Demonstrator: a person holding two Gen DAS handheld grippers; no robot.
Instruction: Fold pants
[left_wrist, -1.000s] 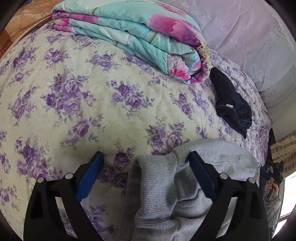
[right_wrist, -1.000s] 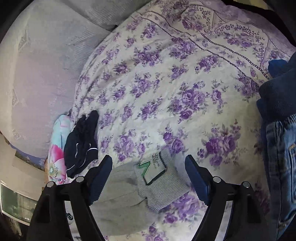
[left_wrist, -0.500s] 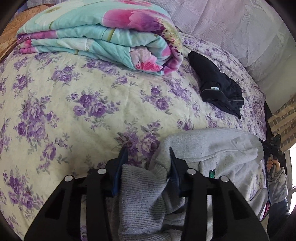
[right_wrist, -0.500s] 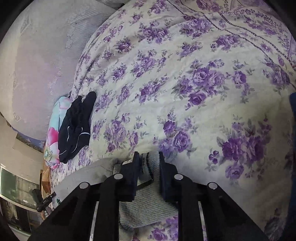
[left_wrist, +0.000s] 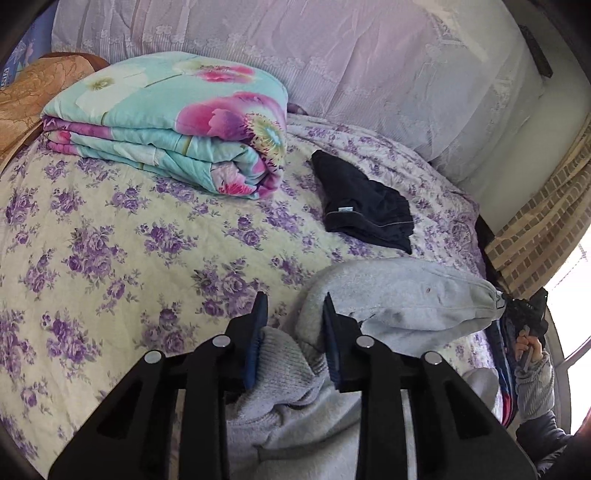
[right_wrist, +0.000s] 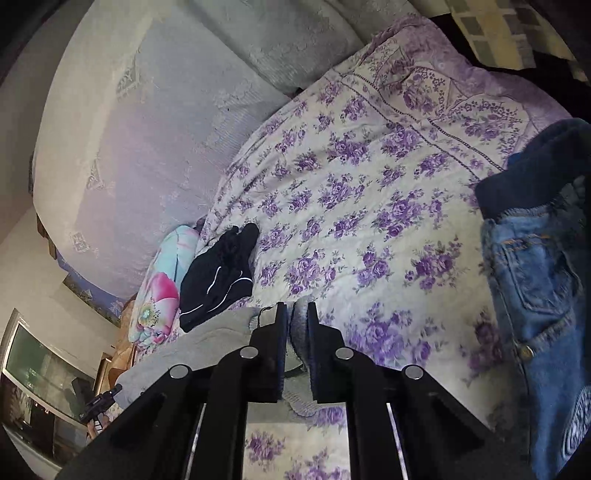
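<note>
Both tongs, left (left_wrist: 291, 308) & right (right_wrist: 296, 314), just clamped the grey pants (left_wrist: 399, 299), lower frame; fold can start.

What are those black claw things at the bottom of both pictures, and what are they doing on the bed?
They are tongs that a person holds, one in each hand, each with a small camera that looks out along its two fingers. One picture comes from the left tongs, the other from the right tongs. Both have just squeezed shut on the grey pants, one at each end, to fold them. On the flowery bedspread also lie a folded turquoise quilt and a small dark garment. The right picture shows blue jeans at the bed's edge.
</note>
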